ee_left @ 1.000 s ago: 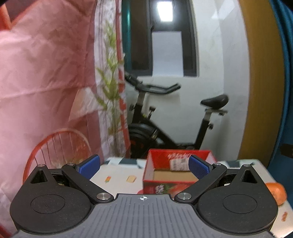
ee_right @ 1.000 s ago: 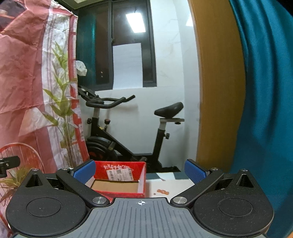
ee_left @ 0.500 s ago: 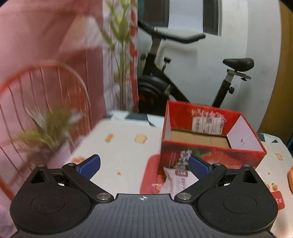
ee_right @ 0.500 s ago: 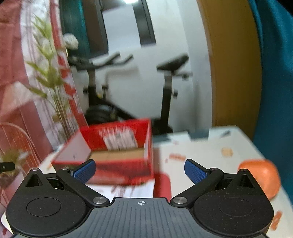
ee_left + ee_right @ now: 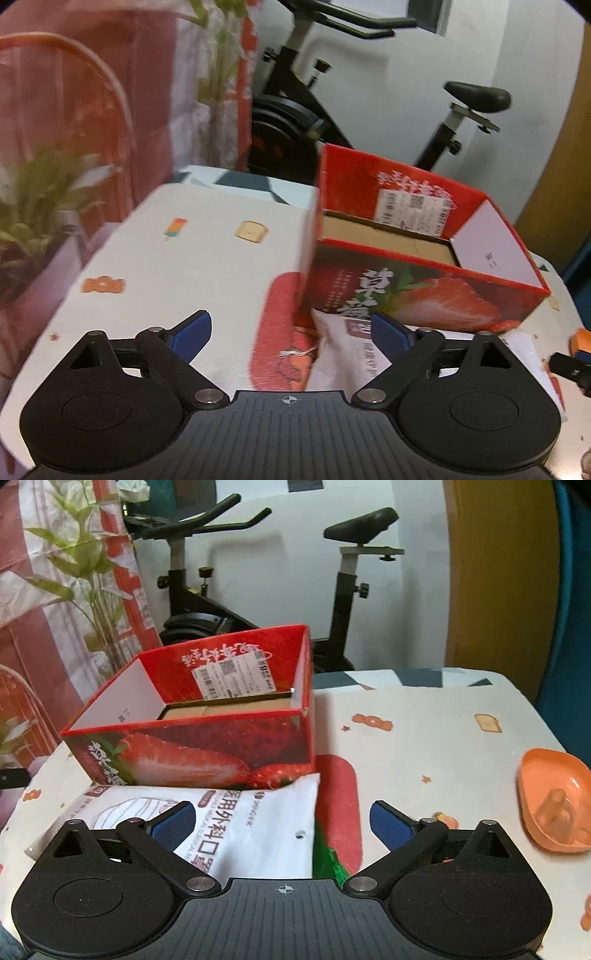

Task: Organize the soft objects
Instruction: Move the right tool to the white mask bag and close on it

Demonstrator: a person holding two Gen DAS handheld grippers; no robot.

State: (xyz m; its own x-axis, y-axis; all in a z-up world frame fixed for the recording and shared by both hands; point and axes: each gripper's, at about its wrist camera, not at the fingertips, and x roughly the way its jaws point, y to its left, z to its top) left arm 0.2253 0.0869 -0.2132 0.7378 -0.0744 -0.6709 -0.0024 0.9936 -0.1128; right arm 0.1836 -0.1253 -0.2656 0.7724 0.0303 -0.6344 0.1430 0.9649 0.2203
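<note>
A white soft mask packet (image 5: 236,823) lies flat on the table just in front of an open red strawberry box (image 5: 207,734). The packet also shows in the left wrist view (image 5: 351,354), as does the box (image 5: 417,258). My right gripper (image 5: 282,819) is open and empty, hovering above the packet's right part. My left gripper (image 5: 291,332) is open and empty, above the table to the left of the packet. The box holds only a cardboard liner.
An orange dish (image 5: 554,801) sits at the table's right edge. The patterned tablecloth (image 5: 184,266) has a large red strawberry print. An exercise bike (image 5: 258,572) stands behind the table. A plant and a red wire chair (image 5: 55,147) stand to the left.
Both grippers have tilted down and moved closer to the table. The box and the mask packet have come into fuller view. Both stay open.
</note>
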